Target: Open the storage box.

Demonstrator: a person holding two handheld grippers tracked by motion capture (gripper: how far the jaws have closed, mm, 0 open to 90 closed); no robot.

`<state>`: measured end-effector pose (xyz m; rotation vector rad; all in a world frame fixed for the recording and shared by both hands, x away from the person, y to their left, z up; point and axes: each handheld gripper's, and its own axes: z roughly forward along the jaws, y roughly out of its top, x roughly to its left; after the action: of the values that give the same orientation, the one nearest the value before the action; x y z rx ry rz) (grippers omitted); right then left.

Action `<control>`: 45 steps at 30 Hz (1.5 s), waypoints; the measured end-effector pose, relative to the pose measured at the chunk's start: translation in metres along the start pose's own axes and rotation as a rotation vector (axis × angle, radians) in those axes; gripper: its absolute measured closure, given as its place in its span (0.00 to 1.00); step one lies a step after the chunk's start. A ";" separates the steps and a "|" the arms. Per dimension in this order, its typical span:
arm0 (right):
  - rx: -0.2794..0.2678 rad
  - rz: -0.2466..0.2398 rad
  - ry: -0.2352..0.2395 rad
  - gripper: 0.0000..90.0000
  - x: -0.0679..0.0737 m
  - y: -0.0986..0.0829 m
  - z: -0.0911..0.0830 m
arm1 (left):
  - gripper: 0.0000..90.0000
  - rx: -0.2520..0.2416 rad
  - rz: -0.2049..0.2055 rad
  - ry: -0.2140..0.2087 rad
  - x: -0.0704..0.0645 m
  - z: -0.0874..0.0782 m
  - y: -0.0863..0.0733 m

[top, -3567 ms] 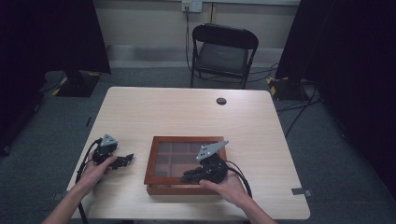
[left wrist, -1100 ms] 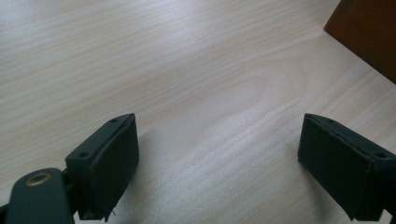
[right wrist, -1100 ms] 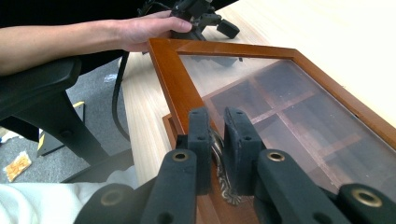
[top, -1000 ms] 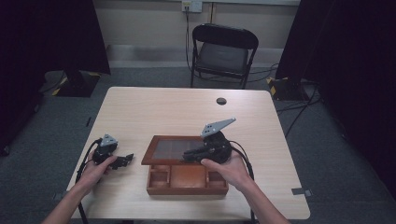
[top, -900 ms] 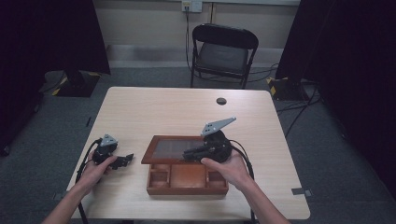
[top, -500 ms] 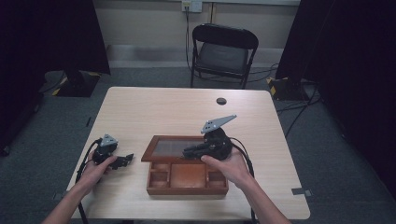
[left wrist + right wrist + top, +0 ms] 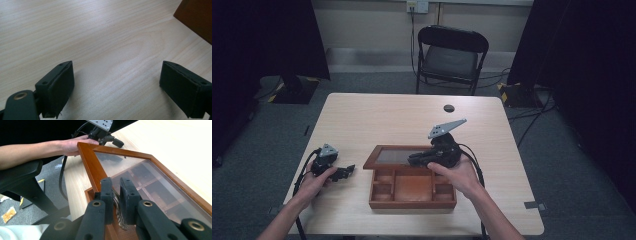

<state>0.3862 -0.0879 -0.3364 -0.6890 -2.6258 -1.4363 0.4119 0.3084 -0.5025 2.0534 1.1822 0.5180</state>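
two grippers: your right gripper point(image 7: 116, 197) clamps box lid point(image 7: 397, 156) latch point(image 7: 117, 203), lid raised; left gripper point(image 7: 117, 85) jaws wide apart nr table point(image 7: 377, 115) left edge.

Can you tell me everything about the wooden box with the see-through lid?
The wooden box is reddish-brown and sits on the pale table, near the person's edge. Inside, thin wooden walls split it into compartments, which look empty. Its lid is a wooden frame around a clear pane, and it is lifted up and tilted back. The right tongs are shut on a small metal handle at the lid's front edge, holding it open. The left tongs rest open beside the box, not touching it.
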 end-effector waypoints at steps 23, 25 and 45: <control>-0.023 0.004 -0.011 0.91 -0.005 0.009 -0.004 | 0.13 0.004 0.010 0.002 0.001 0.000 0.000; -0.025 0.005 -0.015 0.91 -0.005 0.011 -0.004 | 0.13 0.004 0.010 0.003 0.001 0.000 0.000; -0.033 0.014 -0.013 0.91 -0.010 0.017 -0.006 | 0.13 0.005 0.011 0.002 0.001 0.000 0.000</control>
<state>0.4011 -0.0889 -0.3225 -0.7217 -2.6070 -1.4801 0.4121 0.3090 -0.5021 2.0652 1.1757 0.5231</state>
